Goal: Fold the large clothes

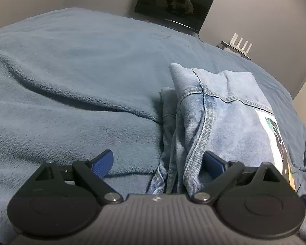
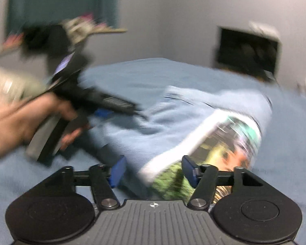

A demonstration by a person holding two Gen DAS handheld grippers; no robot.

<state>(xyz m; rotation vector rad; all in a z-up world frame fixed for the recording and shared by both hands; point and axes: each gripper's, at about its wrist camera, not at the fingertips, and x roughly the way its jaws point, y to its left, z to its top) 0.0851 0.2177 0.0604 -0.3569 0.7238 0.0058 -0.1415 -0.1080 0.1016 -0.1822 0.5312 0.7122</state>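
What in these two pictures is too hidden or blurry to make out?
- Print on the denim jacket: cut by the fold in the left wrist view, motion-smeared in the right.
- Shelf clutter: right wrist view, blurred.
- Dark screen: only faint reflections.
- Jacket's near edge: hidden behind the left hand-held gripper.

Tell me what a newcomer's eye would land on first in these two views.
First, the folded light-blue denim garment with a colourful printed panel, lying on the fuzzy blue blanket. Next, the blurred hand at left in the right wrist view, holding the left gripper. Behind, a dark flat screen on the grey wall.
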